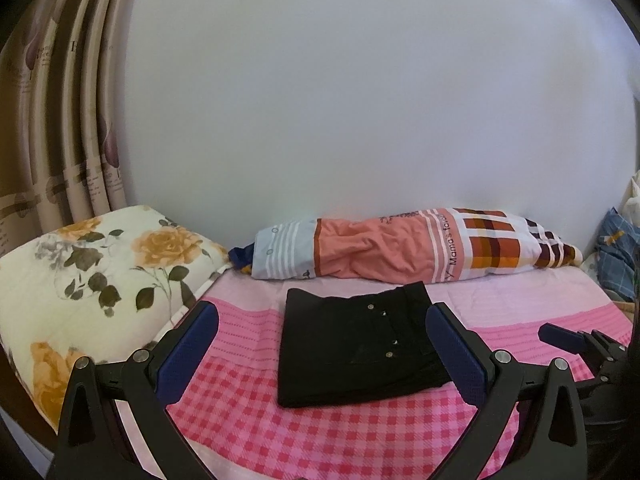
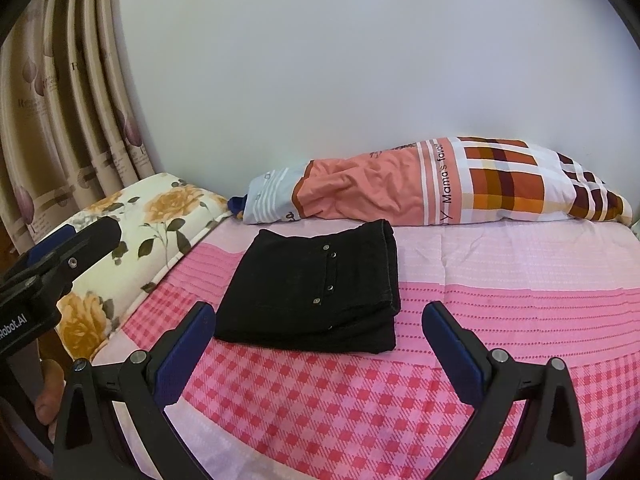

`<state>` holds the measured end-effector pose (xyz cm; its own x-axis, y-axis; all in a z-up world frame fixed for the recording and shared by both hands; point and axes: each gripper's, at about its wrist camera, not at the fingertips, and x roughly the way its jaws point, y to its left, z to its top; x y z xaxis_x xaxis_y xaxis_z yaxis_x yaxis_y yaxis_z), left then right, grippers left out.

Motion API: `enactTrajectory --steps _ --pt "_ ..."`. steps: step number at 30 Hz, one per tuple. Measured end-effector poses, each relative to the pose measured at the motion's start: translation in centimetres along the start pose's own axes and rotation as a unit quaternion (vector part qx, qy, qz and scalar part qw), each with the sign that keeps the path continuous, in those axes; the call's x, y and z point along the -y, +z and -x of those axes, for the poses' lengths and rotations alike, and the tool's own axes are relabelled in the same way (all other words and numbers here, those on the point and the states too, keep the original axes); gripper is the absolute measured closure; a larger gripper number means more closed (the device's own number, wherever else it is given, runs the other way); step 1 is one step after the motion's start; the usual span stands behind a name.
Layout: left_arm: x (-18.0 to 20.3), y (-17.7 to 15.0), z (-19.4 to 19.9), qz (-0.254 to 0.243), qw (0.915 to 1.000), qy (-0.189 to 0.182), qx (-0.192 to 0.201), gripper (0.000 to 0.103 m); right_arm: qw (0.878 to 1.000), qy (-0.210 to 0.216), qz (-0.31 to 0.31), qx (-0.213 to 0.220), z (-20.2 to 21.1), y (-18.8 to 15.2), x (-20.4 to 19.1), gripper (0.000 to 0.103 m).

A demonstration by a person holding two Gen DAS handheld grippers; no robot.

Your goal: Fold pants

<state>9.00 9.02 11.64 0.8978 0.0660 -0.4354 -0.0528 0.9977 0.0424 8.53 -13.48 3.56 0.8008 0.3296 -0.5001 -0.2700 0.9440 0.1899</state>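
Pants (image 1: pixel 360 344) lie folded in a black stack on the pink checked bed (image 2: pixel 500 280) near the pillow (image 2: pixel 420 188), while we hold our left hand-held gripper (image 1: pixel 322 348) and right hand-held gripper (image 2: pixel 318 350) open, empty, above the bed.

Read "Mama's fa…" in dark letters along a pink stripe of the patchwork pillow (image 2: pixel 440 182) lying far across the bed, the last letters unclear. Read "Robot.AI", its start cut off, in white on the left gripper (image 2: pixel 60 256) body at the near left. Curtain (image 2: pixel 48 92) print too blurred to read.
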Motion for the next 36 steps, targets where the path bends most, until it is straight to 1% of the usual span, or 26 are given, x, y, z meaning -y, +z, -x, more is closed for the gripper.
enactTrajectory --steps 7,28,33,36 --pt "0.3 -0.2 -0.1 0.007 1.0 0.002 -0.001 0.0 1.0 0.003 -0.001 -0.002 0.0 -0.1 0.2 0.0" --pt "0.1 -0.8 -0.5 0.004 1.0 0.003 -0.007 0.0 1.0 0.004 0.001 -0.01 -0.3 -0.3 0.1 0.0" --pt "0.1 -0.9 -1.7 0.006 0.9996 -0.011 -0.027 0.0 1.0 0.004 0.002 -0.013 -0.6 -0.5 0.2 0.0" --pt "-0.1 -1.2 -2.5 0.013 0.9994 0.0 -0.033 0.0 1.0 0.004 -0.001 -0.016 -0.8 -0.7 0.3 0.0"
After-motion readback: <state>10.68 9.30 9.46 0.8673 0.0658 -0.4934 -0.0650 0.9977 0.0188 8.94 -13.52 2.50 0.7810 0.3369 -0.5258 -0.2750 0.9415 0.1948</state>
